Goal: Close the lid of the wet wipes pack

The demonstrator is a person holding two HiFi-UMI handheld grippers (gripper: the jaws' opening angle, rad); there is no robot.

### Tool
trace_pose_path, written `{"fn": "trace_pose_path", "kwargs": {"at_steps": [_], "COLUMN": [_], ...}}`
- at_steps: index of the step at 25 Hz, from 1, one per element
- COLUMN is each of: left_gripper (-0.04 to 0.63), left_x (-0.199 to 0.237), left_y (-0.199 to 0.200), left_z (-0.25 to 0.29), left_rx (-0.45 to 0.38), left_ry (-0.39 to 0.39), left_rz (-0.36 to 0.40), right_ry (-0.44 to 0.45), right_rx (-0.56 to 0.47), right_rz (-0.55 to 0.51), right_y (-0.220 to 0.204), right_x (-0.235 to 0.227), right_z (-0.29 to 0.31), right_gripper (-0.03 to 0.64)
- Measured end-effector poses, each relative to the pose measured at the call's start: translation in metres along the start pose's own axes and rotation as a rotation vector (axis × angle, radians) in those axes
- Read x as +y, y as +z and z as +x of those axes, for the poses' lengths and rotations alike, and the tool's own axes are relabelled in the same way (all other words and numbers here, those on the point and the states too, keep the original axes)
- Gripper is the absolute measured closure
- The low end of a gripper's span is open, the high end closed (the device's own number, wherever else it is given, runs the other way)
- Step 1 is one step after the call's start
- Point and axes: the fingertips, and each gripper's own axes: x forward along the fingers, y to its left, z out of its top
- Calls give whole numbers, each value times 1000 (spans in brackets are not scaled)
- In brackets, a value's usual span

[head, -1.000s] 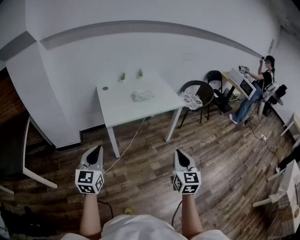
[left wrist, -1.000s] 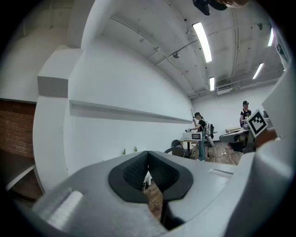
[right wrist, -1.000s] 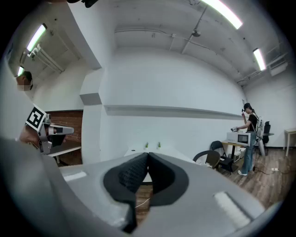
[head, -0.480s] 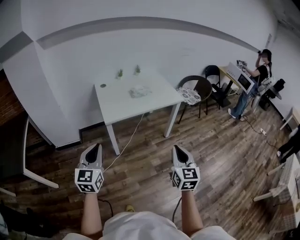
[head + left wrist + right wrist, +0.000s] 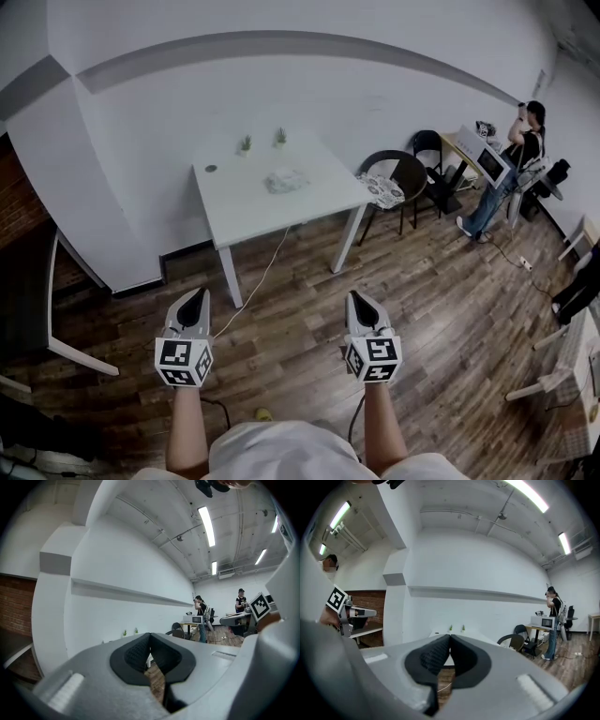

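Two grippers were held out in front of the person, and both were empty. The left gripper (image 5: 194,296) had its jaws pressed together with nothing between them. The right gripper (image 5: 360,300) was just the same.

The wet wipes pack (image 5: 284,181) lay well ahead of both pairs of jaws, about midway between their two lines, on the white tabletop (image 5: 230,208). From there I could not tell how far its lid stood up.

I judged the job had not really begun; this was the walk-up. Next, the jaws would need to get close, come over the pack and press the lid flat. The other pair might need to hold the pack down.

Bare wood floor (image 5: 300,309) lay between the jaws and the near edge of the tabletop, so there was lots of room. A cable (image 5: 253,284) ran over the floor just ahead of the left jaws, and feet could catch on it. A table leg (image 5: 230,279) stood ahead of those jaws too. A chair (image 5: 401,176) sat ahead of the right jaws and off to their right. Two small plants (image 5: 246,144) stood past the pack, by the wall.
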Motion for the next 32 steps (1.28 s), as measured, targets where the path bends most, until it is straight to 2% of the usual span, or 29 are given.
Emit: {"fn": "trace_pose_path", "kwargs": {"at_steps": [6, 17, 25, 32], "left_gripper": [589, 589, 589, 589], "left_x": [23, 31, 30, 21], "left_y": [-7, -14, -26, -31], "left_z": [1, 47, 120, 223], "left_rx": [6, 13, 40, 76], "left_ry": [-19, -69, -65, -52], "left_rz": [-4, 6, 13, 12], "right_ry": [-25, -47, -35, -4], "right_rx": [7, 25, 27, 53], "right_rz": [-7, -1, 24, 54], "right_y": [-2, -10, -20, -28], "right_x": [17, 5, -38, -103], "right_z": [8, 44, 105, 188], "right_gripper": [614, 614, 614, 614]}}
